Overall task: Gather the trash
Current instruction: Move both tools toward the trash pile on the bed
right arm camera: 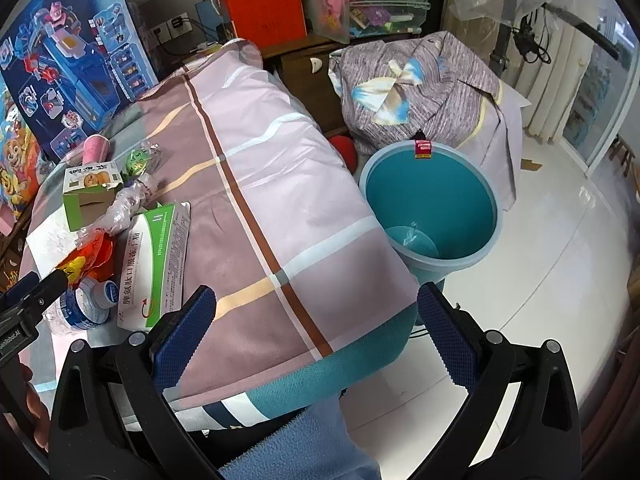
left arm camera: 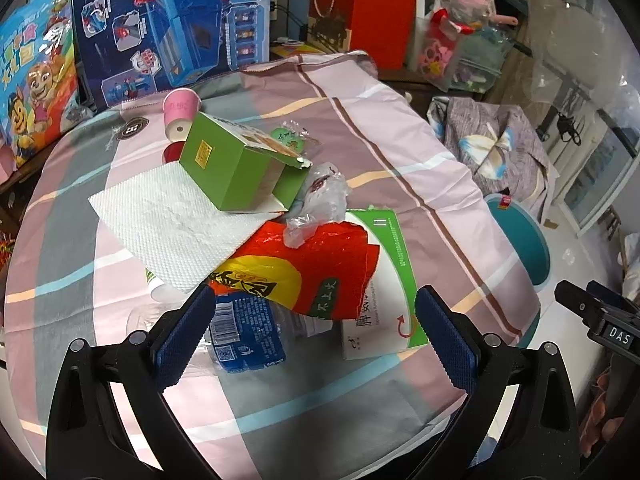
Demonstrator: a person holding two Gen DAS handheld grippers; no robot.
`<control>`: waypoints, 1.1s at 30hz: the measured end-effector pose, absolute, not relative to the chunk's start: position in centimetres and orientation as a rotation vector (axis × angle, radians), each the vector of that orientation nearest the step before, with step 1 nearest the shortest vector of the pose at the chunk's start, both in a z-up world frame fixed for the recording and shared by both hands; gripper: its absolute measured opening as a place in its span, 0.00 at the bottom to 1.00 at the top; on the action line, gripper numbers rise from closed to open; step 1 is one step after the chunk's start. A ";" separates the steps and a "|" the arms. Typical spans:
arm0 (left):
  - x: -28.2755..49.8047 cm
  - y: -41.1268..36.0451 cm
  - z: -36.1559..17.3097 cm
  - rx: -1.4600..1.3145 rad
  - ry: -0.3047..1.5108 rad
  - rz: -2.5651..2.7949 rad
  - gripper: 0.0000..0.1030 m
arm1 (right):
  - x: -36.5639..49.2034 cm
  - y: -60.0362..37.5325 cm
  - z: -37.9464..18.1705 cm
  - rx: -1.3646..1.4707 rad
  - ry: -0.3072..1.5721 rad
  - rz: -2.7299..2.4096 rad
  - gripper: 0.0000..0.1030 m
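Trash lies in a pile on the cloth-covered table (left arm camera: 400, 128): a red and yellow plastic bag (left arm camera: 304, 268), a crushed water bottle with a blue label (left arm camera: 248, 336), a green box (left arm camera: 236, 168), a white paper towel (left arm camera: 168, 220), clear wrap (left arm camera: 324, 196), a flat green-and-white packet (left arm camera: 384, 280) and a pink cup (left arm camera: 180, 110). My left gripper (left arm camera: 316, 332) is open, its jaws either side of the bottle and bag. My right gripper (right arm camera: 316, 332) is open and empty over the table's edge. A teal bin (right arm camera: 432, 204) stands on the floor, holding a scrap of clear plastic.
Toy boxes (left arm camera: 160, 24) and a red gift bag (left arm camera: 360, 12) stand behind the table. A bundle of grey cloth (right arm camera: 424, 84) sits behind the bin. White tiled floor (right arm camera: 540, 280) lies to the right.
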State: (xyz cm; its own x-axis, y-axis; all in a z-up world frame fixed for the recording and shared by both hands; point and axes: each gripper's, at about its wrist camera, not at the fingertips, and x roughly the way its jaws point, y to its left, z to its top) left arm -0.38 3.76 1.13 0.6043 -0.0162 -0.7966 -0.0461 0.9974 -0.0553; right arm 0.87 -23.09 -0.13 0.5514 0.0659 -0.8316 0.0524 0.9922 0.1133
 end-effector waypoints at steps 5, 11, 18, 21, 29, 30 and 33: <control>-0.5 3.6 0.9 -0.061 0.925 0.009 0.97 | 1.0 -23.2 -0.5 0.133 0.994 0.005 0.94; -0.6 3.4 0.8 -0.062 0.925 0.007 0.97 | 1.0 -23.0 -0.7 0.132 1.003 0.007 0.94; -0.6 3.7 0.6 -0.069 0.925 0.010 0.97 | 1.2 -22.4 -1.0 0.130 1.012 0.029 0.94; -0.6 4.2 0.5 -0.077 0.928 0.012 0.97 | 1.2 -22.2 -1.1 0.129 1.017 0.036 0.94; -0.6 4.7 0.4 -0.085 0.933 0.012 0.97 | 1.4 -22.1 -1.4 0.128 1.029 0.019 0.94; -0.6 4.7 0.4 -0.086 0.933 0.012 0.97 | 1.4 -22.0 -1.4 0.127 1.030 0.019 0.94; -0.6 4.8 0.2 -0.088 0.936 0.010 0.97 | 1.5 -21.8 -1.4 0.124 1.035 0.026 0.94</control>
State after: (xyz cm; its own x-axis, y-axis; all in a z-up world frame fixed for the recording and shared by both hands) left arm -0.60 4.82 0.22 0.5932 -0.0299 -0.8045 -0.0468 0.9963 -0.0716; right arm 1.49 -21.82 -1.43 0.5110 0.0800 -0.8559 0.0368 0.9927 0.1147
